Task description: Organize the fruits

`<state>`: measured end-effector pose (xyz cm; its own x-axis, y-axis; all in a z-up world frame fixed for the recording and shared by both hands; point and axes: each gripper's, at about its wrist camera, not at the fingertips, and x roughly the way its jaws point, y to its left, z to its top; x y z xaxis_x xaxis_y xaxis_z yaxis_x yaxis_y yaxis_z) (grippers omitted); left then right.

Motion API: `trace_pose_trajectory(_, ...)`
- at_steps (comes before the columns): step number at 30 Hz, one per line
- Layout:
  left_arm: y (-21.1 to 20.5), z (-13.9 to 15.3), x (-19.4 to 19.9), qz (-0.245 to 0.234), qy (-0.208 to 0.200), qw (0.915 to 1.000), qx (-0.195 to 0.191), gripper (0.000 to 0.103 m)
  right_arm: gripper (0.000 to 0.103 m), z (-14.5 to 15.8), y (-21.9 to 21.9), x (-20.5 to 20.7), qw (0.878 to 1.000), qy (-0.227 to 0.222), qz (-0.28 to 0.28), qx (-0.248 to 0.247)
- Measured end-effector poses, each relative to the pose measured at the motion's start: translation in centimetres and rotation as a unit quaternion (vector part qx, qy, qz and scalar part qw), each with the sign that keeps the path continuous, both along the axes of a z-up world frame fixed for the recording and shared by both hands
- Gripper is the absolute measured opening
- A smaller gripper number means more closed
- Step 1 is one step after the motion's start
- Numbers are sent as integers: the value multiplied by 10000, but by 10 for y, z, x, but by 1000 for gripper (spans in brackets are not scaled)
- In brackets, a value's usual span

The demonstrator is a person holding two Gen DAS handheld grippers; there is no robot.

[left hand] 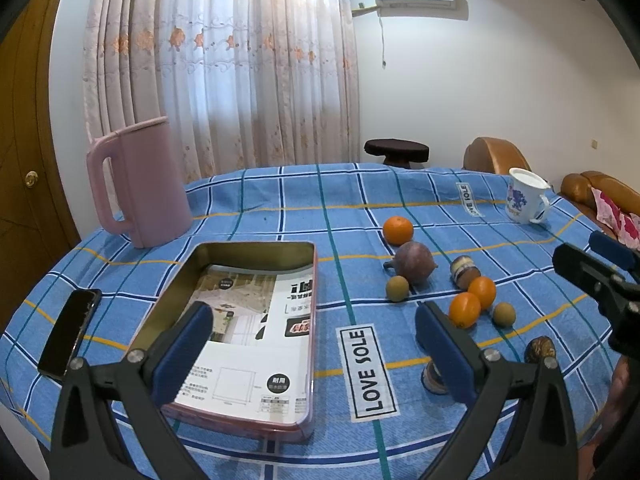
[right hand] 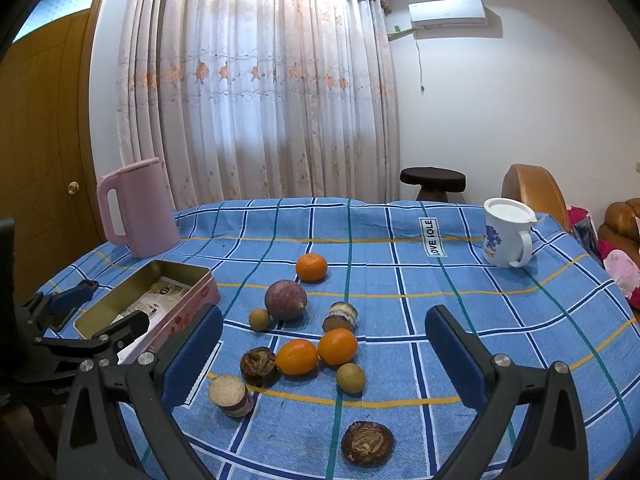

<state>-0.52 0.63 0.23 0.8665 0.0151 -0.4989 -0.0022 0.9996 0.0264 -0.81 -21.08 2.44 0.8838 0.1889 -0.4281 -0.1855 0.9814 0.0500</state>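
Observation:
Several fruits lie on the blue checked tablecloth: a mandarin, a purple round fruit, two oranges, small yellow-brown fruits, brown dried pieces and cut pieces. An open pink tin with printed paper inside lies left of them. My left gripper is open over the tin's right edge. My right gripper is open above the fruit cluster. The fruits also show in the left wrist view.
A pink jug stands at the back left. A white mug stands at the back right. A dark phone lies left of the tin. A stool and brown sofa stand beyond the table.

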Motion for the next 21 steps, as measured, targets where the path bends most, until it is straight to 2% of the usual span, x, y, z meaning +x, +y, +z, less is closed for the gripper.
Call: trace_pose_trajectory(21,4,1,-2,18,1,10000,-15,103,102,-4,0,-1,9999,37,35,112)
